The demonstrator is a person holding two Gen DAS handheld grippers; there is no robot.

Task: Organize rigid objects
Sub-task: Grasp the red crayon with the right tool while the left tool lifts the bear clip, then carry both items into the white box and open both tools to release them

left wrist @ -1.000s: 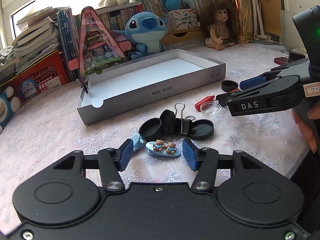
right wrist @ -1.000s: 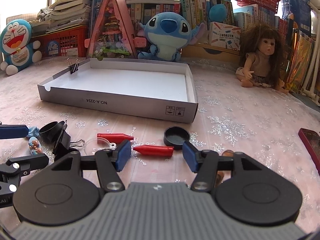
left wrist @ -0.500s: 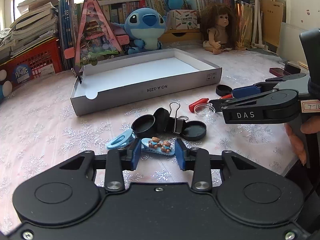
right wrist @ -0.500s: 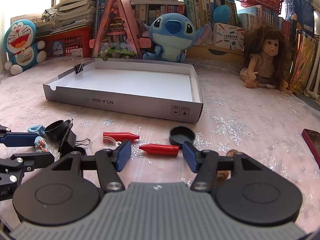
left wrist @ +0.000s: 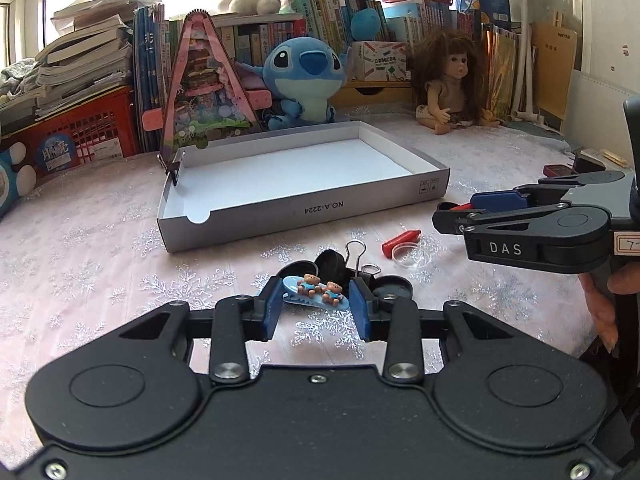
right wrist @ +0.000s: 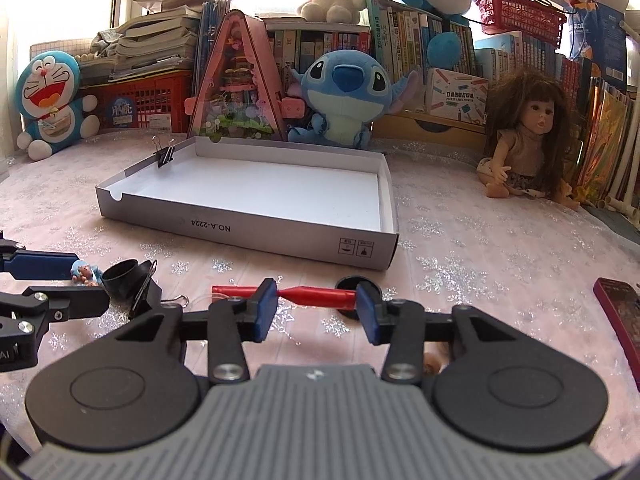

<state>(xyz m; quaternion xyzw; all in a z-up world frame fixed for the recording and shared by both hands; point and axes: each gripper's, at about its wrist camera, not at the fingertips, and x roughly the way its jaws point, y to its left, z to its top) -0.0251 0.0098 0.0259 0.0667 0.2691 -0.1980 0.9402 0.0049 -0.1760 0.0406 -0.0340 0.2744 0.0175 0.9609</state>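
Blue pads frame what we see from both wrists. Our left gripper (left wrist: 316, 303) points forward and slightly down over the table (left wrist: 100, 264), and its fingers (left wrist: 272, 306) are pinched on the ends of a light blue hair clip (left wrist: 314, 294) topped with two small bears; the clip lies crosswise between the pads, low over the snowflake cloth. Just behind it sit a black binder clip (left wrist: 356, 260) and a few black round lids (left wrist: 394, 287), close together, with a red crayon (left wrist: 400, 237) and a clear round lid (left wrist: 408, 255) a little further right.

Our right gripper (right wrist: 316, 312) is tilted the same way, forward and somewhat down. Its fingers (right wrist: 266, 308) are closing around a second red crayon (right wrist: 320, 295), which lies crosswise on the table between the pads; we cannot tell whether the pads already touch it. Another black lid (right wrist: 356, 282) sits just behind the right pad. In the left wrist view we see this gripper from the side, level with the table edge, a hand (left wrist: 600, 304) wrapped around its handle at the far right.

Beyond both grippers, the shallow white cardboard box (right wrist: 248, 224) lies open on the table, a small binder clip (right wrist: 164, 154) clamped to its far left wall.
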